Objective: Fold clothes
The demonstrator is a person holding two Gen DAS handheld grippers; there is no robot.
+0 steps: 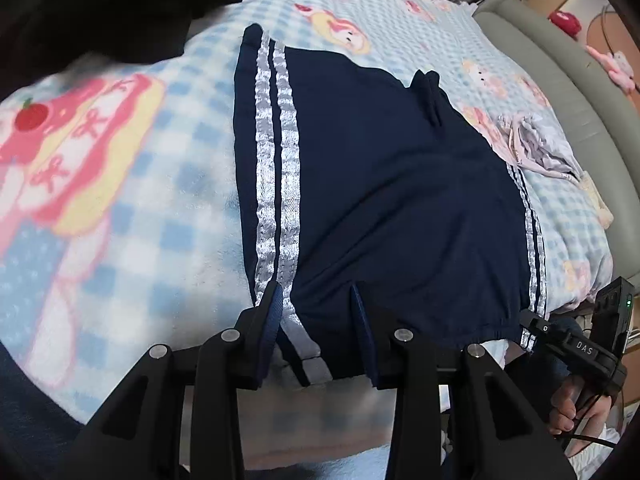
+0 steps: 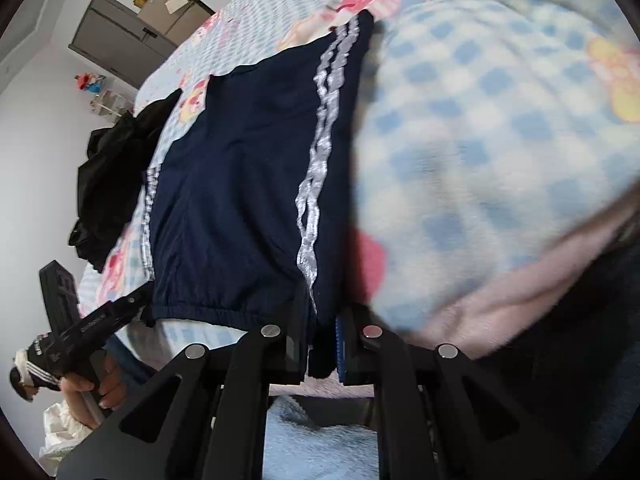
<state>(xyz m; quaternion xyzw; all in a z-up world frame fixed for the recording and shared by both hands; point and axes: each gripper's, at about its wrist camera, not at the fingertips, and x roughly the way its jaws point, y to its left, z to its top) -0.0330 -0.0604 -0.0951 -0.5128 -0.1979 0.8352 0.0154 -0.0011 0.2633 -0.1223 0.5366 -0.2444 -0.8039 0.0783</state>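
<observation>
We see navy track shorts [image 1: 380, 184] spread flat on a fleecy blue-checked cartoon blanket [image 1: 132, 200] covering the bed. A black garment [image 1: 120, 8] lies far left, a crumpled lilac one [image 1: 536, 148] far right (both clear of the shorts). Shiny silver stripes edge each side. Both the left gripper [image 1: 316, 320] and right gripper [image 2: 322, 340] have jaws clenched on the elastic waistband.

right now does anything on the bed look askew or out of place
Mostly tidy. The navy blue shorts with silver side stripes lie fairly flat on the blue checked fleece blanket, the left gripper and right gripper at the near hem. A crumpled pale lilac garment and a heaped black garment lie unfolded alongside.
</observation>
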